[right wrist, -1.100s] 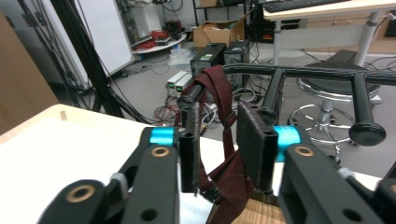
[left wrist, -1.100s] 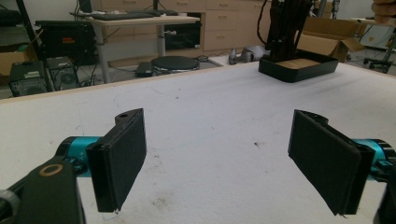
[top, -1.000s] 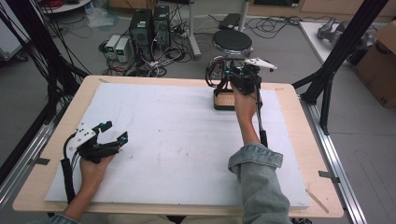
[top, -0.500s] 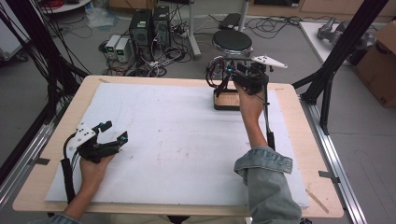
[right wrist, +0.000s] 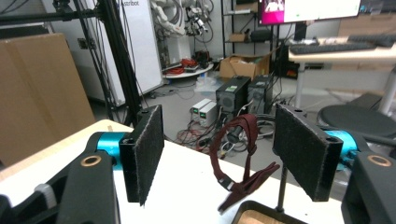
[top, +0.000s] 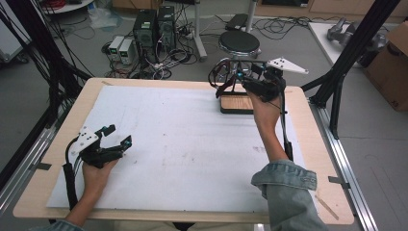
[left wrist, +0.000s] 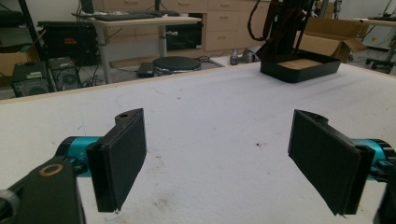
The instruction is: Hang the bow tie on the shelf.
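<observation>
A dark red strap hangs looped over a shallow black tray with a wooden floor, next to a thin upright post. My right gripper is open, raised above the tray's near edge, and the strap hangs a little beyond its jaws and apart from them. From above, the right gripper points left at the strap at the table's far side. My left gripper rests open near the front left with nothing between its pads. The tray lies far ahead of it.
A white mat covers the wooden table. Beyond the far edge stand a round black stool and computer boxes with cables. Black frame struts rise at the right, a cardboard box behind them.
The right gripper has drifted slightly to the right above the tray. The left gripper has stayed where it was.
</observation>
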A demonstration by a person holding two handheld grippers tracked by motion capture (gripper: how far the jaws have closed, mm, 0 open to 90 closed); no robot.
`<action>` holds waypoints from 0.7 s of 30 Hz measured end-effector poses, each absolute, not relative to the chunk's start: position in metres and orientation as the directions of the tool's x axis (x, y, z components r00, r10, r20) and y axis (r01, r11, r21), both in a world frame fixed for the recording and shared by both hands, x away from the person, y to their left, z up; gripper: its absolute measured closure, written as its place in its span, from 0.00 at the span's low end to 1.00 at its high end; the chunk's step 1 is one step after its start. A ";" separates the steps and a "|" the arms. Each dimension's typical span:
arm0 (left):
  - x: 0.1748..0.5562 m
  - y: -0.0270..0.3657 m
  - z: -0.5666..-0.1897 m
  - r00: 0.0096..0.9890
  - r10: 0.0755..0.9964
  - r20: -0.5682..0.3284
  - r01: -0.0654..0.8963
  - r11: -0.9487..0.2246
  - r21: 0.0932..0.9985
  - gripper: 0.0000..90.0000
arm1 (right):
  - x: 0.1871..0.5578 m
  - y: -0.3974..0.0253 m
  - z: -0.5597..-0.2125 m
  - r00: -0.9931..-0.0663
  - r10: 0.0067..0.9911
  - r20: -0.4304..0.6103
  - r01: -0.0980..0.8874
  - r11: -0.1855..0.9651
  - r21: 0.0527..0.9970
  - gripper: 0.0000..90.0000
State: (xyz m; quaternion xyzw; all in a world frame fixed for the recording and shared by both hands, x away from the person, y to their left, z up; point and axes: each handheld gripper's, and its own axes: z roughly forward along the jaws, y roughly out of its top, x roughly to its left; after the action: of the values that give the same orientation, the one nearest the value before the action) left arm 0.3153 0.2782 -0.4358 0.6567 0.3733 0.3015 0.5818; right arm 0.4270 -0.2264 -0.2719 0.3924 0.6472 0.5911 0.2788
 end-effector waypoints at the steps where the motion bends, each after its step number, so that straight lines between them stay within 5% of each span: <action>1: 0.315 0.278 -0.436 0.539 0.841 -0.038 0.140 -0.045 0.989 0.22 | 0.424 -0.227 -0.272 -0.544 0.833 0.100 0.174 -0.004 0.985 0.36; 21: 0.315 0.278 -0.436 0.537 0.843 -0.036 0.143 -0.049 0.989 0.22 | 0.354 -0.231 -0.286 -0.614 0.789 0.035 0.062 0.004 0.998 0.26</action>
State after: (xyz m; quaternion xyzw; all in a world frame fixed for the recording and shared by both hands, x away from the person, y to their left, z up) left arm 0.3149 0.2777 -0.4358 0.6581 0.3743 0.3023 0.5791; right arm 0.3542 -0.2308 -0.2858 0.3292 0.6461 0.6240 0.2911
